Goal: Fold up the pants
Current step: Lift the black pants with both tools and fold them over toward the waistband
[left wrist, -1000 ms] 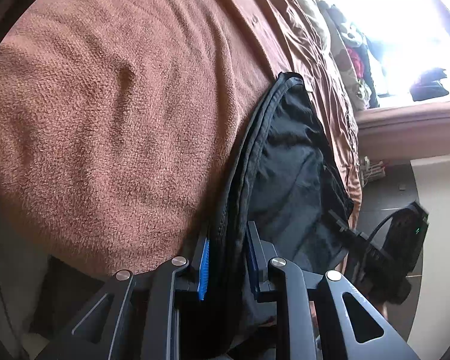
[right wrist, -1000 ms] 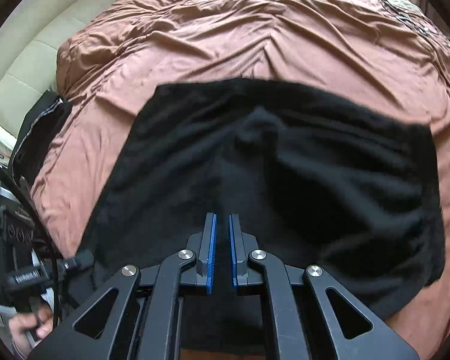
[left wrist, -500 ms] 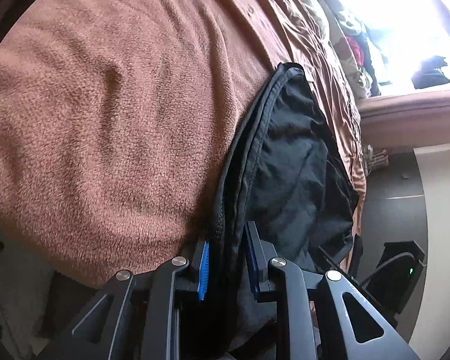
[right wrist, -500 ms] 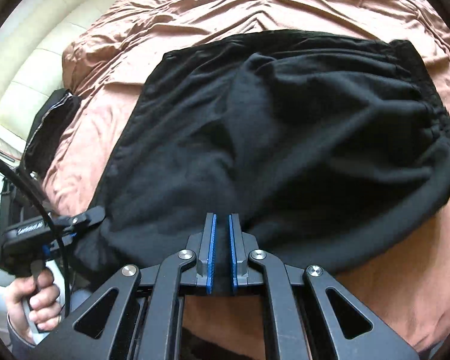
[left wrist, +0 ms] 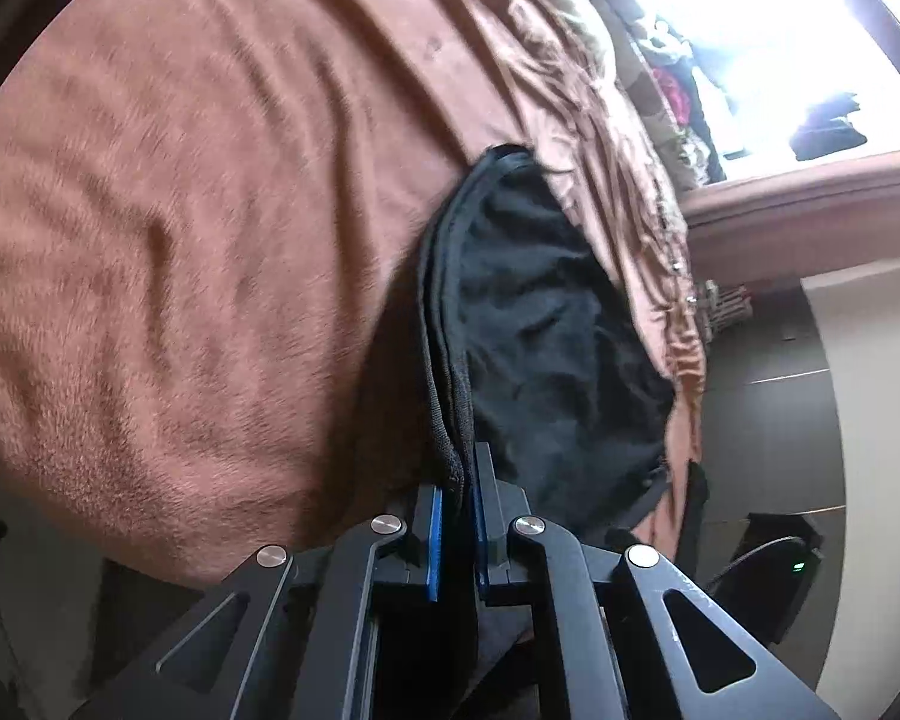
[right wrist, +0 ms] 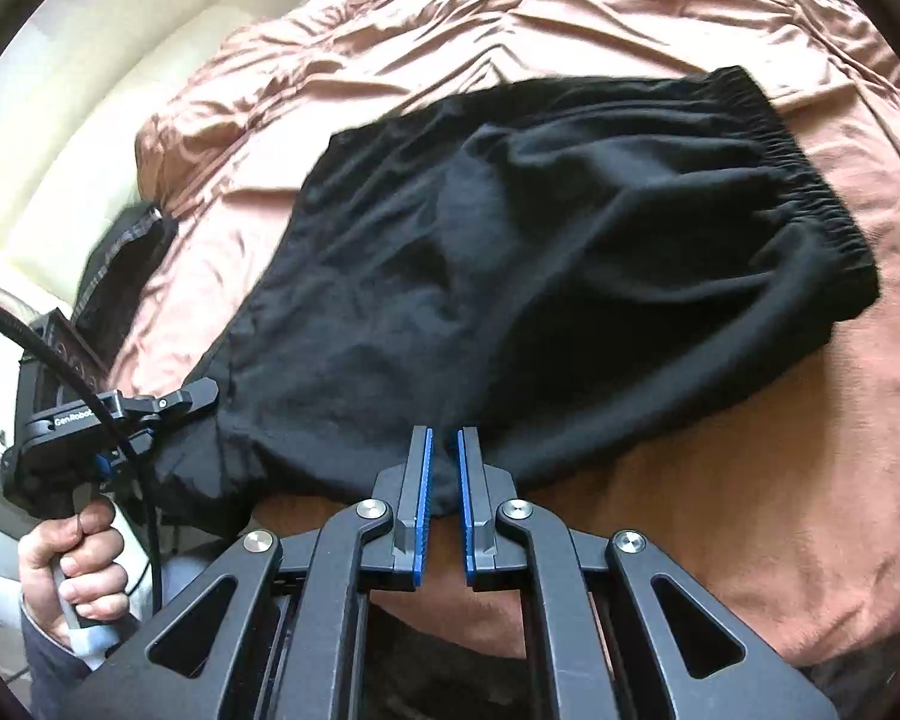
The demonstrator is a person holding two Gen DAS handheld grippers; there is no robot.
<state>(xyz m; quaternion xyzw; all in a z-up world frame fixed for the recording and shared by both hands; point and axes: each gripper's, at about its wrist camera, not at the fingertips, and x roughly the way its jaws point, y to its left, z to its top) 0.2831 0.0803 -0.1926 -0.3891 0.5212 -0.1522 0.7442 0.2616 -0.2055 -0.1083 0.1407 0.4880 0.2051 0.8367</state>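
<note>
Hand [right wrist: 75,564] gripping left gripper [right wrist: 210,390] handle, pinching pants [right wrist: 510,276]

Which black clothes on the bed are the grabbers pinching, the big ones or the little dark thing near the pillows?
The big black pants; both grippers pinch their near edge. The small dark cloth lies untouched.

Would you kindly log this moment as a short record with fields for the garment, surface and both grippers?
garment: black fabric pants, partly folded, elastic waistband at right of the right wrist view
surface: brown bedspread
left gripper: shut on the pants' edge
right gripper: shut on the pants' near edge
person's hand: grips the left gripper's handle
</note>
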